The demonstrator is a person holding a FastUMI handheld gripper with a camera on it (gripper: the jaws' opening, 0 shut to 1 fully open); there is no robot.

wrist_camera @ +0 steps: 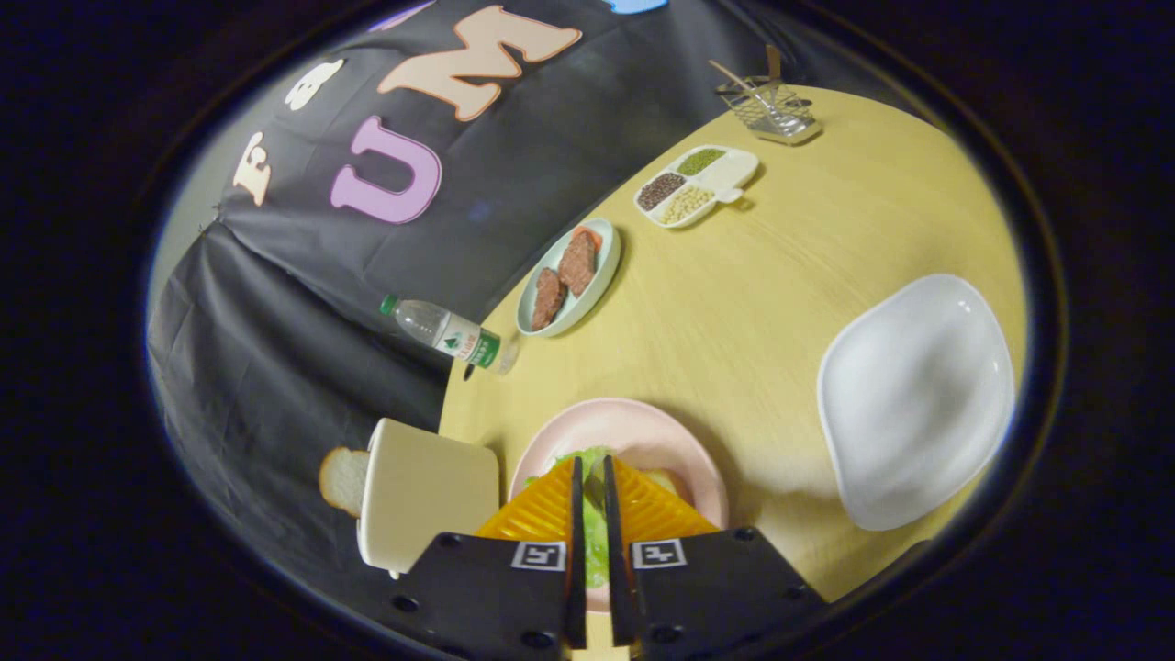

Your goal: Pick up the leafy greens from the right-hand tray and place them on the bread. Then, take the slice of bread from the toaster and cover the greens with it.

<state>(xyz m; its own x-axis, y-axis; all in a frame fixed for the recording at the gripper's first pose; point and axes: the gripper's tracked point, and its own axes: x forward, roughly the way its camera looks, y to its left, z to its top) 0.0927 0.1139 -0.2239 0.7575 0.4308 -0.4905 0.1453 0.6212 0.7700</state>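
**Greens pinched over the pink plate**

Gripper view: the gripper [588,477] is hanging over the pink plate [633,431], its two fingers drawn nearly together with only a narrow slit between them, and the leafy greens [595,532] are showing in that slit and just ahead of the tips; both fingers seem to be pressing on the leaves. A pale corner of bread [663,479] is peeking out on the plate beside the fingers. Taking the pink plate as landmark: the toaster [422,491] is standing just beside it, with a slice of bread [342,479] sticking out of its far side. The empty white tray [918,399] is lying near the plate's other side. Beyond the plate, a water bottle [445,335] is lying at the edge of the surface [780,275], then a dish of meat pieces [569,275], a divided dish of beans [699,184], and a wire basket [769,108] farthest off.
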